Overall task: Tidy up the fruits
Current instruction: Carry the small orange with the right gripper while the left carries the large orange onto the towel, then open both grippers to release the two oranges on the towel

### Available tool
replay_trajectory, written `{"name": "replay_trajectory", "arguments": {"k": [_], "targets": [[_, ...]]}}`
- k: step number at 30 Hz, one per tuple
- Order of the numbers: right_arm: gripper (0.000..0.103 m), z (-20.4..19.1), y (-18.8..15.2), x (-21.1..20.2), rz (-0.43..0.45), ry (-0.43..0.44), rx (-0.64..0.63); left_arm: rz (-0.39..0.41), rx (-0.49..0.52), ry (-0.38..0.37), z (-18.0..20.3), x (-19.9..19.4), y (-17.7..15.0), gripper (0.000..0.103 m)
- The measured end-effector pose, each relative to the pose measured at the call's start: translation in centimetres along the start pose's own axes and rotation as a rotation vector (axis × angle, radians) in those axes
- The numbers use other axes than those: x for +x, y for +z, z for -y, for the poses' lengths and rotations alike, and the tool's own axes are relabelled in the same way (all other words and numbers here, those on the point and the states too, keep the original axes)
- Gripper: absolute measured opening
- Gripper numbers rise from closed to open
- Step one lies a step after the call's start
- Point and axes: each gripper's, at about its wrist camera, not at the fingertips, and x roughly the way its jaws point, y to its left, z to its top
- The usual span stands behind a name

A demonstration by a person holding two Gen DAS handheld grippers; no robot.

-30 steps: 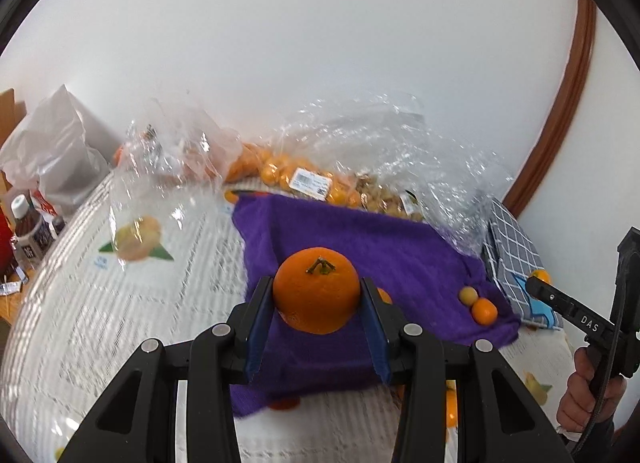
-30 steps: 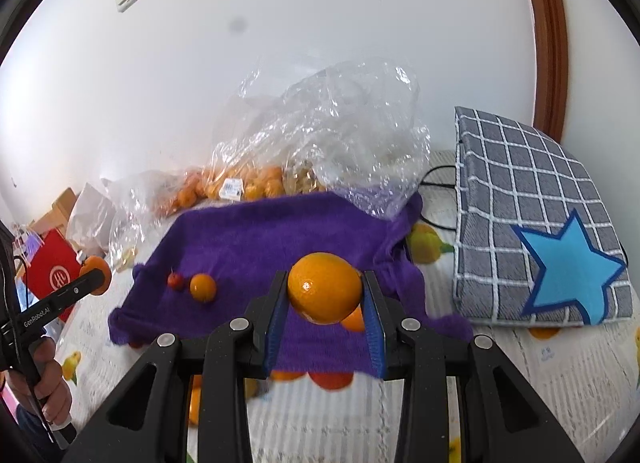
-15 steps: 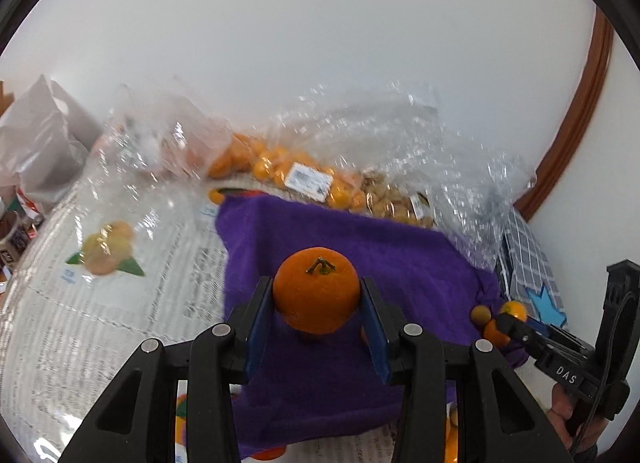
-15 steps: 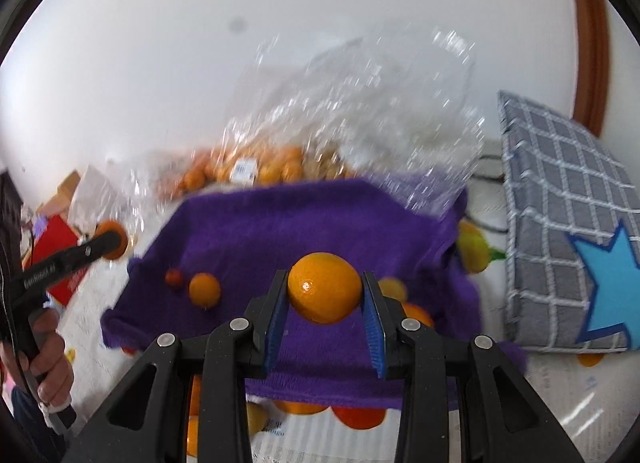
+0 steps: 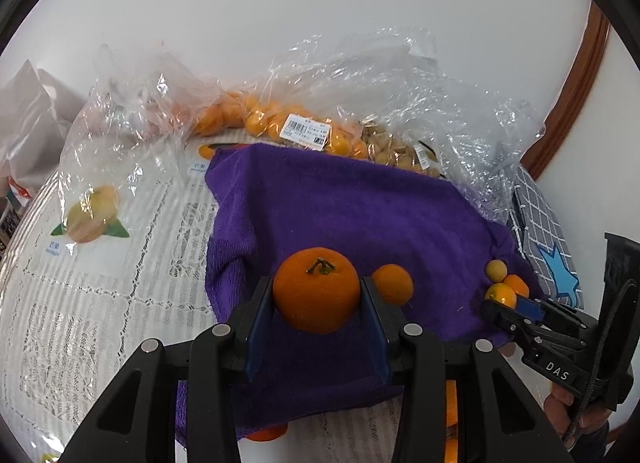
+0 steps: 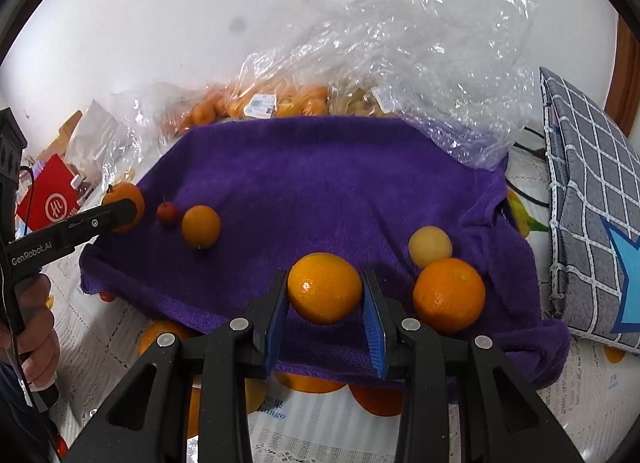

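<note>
A purple towel [image 5: 340,215] [image 6: 320,183] lies spread on the table. My left gripper [image 5: 316,291] is shut on a stemmed orange [image 5: 316,303] just above the towel's near part, beside a smaller orange [image 5: 392,285]. My right gripper [image 6: 325,283] is shut on a smooth orange [image 6: 324,295], low over the towel's front. A big orange [image 6: 449,295] and a pale yellow fruit [image 6: 430,245] lie to its right. At the towel's left lie a small orange [image 6: 201,226] and a tiny red fruit [image 6: 167,213], next to the left gripper [image 6: 120,209].
Clear plastic bags of small oranges [image 5: 304,127] [image 6: 272,103] lie behind the towel against the white wall. A grey checked bag with a blue star [image 6: 592,199] sits on the right. A red packet [image 6: 52,199] is at the far left. A hand [image 6: 32,335] holds the left handle.
Both grippers have sunk toward the purple towel, each still shut on its orange. The towel and the fruits lying on it now look larger and nearer.
</note>
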Motion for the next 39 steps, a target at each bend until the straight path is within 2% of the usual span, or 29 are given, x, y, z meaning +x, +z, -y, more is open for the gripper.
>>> {"name": "replay_trajectory", "arguments": {"k": [16, 20, 24, 28, 33, 39], "targets": [[0.038, -0.1, -0.2, -0.3, 0.013, -0.015, -0.024, -0.047, -0.031, 0.002, -0.1, 0.4, -0.3, 0.041], [0.045, -0.4, -0.2, -1.2, 0.044, -0.021, -0.039, -0.048, -0.024, 0.007, 0.0, 0.5, -0.3, 0.041], [0.047, -0.4, -0.3, -2.3, 0.089, -0.01, -0.039, -0.052, -0.007, 0.015, 0.3, 0.8, -0.4, 0.041], [0.047, -0.5, -0.5, -3.2, 0.11, -0.039, -0.039, -0.055, -0.002, 0.015, 0.4, 0.9, -0.4, 0.041], [0.047, -0.8, -1.2, -5.1, 0.137, -0.049, -0.028, 0.003, -0.004, -0.013, 0.5, -0.5, -0.2, 0.047], [0.047, -1.2, -2.2, -6.6, 0.129, -0.095, -0.018, 0.082, -0.01, -0.022, 0.3, -2.1, -0.1, 0.048]]}}
